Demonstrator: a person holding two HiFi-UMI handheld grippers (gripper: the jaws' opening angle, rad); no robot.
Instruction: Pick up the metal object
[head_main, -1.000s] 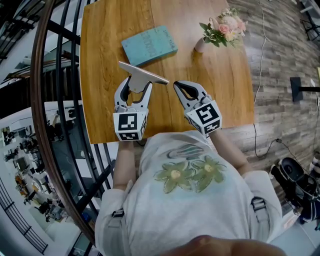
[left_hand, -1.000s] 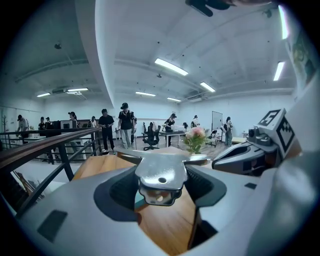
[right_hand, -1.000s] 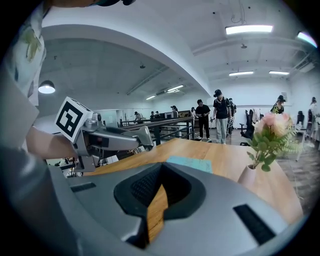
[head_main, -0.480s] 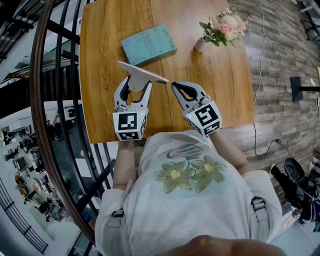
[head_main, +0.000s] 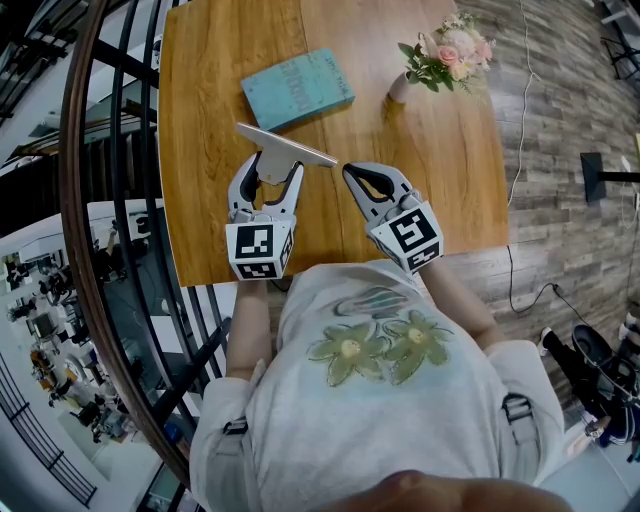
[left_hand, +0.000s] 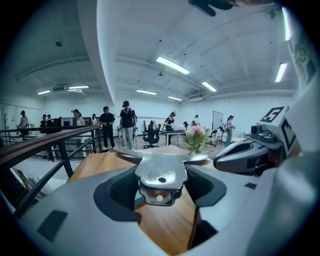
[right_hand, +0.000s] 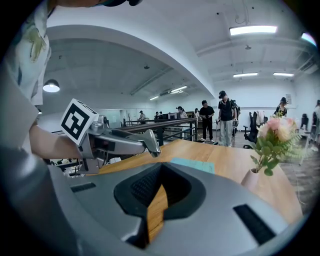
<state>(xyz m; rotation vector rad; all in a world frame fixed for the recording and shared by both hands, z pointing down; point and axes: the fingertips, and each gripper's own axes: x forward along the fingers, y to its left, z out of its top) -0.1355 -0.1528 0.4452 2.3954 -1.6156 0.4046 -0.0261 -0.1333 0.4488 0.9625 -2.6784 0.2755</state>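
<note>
The metal object (head_main: 286, 146) is a flat T-shaped piece with a long shiny bar across the top. It hangs above the wooden table (head_main: 200, 210), its stem clamped in my left gripper (head_main: 268, 172), which is shut on it. In the left gripper view the stem (left_hand: 160, 172) fills the space between the jaws. My right gripper (head_main: 352, 174) is just right of the bar's end, shut with nothing in it. In the right gripper view its jaws (right_hand: 159, 171) meet at the tips, and the left gripper (right_hand: 112, 142) shows to the left.
A teal book (head_main: 297, 90) lies on the table beyond the grippers. A small vase of pink flowers (head_main: 447, 52) stands at the far right. A dark metal railing (head_main: 110, 200) runs along the table's left edge. Several people stand far off in the room.
The right gripper has edged slightly left toward the metal object. The left gripper still holds the object in the same place.
</note>
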